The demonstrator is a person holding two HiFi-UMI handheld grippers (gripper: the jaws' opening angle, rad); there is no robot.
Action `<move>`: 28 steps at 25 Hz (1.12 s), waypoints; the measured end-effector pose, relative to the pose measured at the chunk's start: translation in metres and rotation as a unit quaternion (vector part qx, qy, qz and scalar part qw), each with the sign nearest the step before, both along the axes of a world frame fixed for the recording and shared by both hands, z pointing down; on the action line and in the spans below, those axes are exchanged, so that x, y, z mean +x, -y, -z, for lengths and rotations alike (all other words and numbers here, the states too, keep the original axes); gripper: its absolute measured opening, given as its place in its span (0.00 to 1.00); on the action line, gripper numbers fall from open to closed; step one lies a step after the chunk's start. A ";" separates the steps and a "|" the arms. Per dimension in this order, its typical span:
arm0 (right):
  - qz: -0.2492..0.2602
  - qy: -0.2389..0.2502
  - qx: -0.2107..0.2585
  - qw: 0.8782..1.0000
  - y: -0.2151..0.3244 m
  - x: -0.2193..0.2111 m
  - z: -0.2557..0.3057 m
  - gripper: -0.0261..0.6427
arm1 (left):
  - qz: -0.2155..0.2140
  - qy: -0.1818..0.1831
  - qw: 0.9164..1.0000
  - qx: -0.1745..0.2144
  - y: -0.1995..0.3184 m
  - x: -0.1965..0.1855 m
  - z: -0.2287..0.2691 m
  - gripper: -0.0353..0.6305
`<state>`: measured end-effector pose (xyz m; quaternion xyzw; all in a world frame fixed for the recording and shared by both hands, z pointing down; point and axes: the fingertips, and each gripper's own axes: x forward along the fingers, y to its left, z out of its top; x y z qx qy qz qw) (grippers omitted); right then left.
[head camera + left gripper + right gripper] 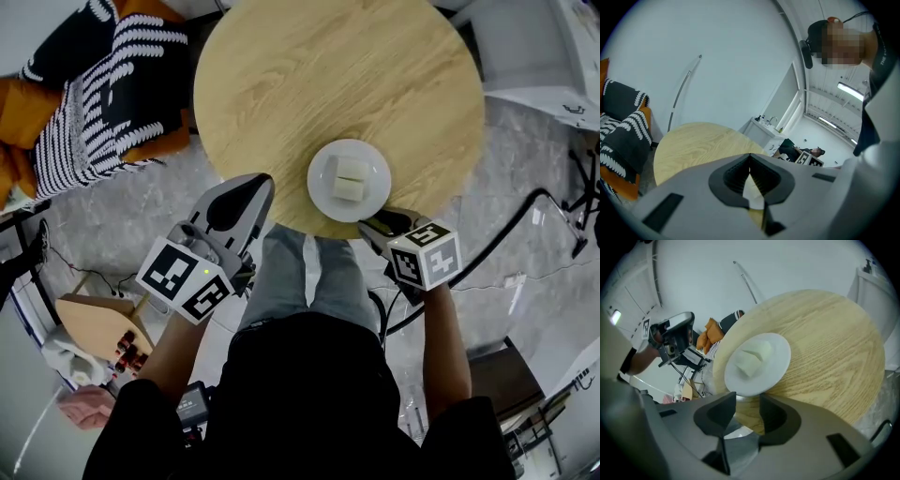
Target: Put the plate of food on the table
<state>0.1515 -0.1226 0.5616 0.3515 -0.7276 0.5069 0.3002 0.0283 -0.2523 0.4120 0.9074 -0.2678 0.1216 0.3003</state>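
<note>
The left gripper [248, 192] hangs off the table's [309, 75] 7 o'clock edge, jaws pressed together on nothing and taking no part. The plate [319, 178], carrying pale blocks of food [349, 178], rests flat on the wood near the table's 6 o'clock rim. At the plate's 5 o'clock, the right gripper [380, 223] has its jaws spread, the plate rim just ahead of them and unpinched. The placing looks done; only drawing the right gripper clear seems left.
</note>
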 end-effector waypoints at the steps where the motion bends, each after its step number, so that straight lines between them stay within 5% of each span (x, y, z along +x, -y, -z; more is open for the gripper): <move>1: 0.003 -0.006 -0.002 1.000 0.000 0.001 -0.001 0.28 | 0.002 0.000 1.000 0.001 0.000 0.000 0.003 0.07; 10: -0.023 -0.034 -0.009 0.999 -0.001 0.012 -0.010 0.16 | 0.009 -0.003 1.000 0.022 -0.008 0.010 0.030 0.07; 12: -0.020 -0.040 -0.010 0.999 -0.005 0.019 -0.009 0.05 | 0.011 -0.007 0.999 0.035 -0.010 0.016 0.041 0.07; 19: -0.009 -0.058 0.049 0.997 0.005 0.047 0.034 0.05 | 0.026 -0.029 0.995 0.093 -0.008 0.022 0.098 0.06; 24: -0.016 -0.054 0.177 0.983 0.032 0.049 0.116 0.05 | 0.025 -0.037 0.989 0.141 -0.020 0.027 0.141 0.06; 28: -0.061 -0.035 0.372 0.925 0.059 0.044 0.224 0.05 | 0.023 -0.041 0.981 0.186 -0.030 0.034 0.177 0.07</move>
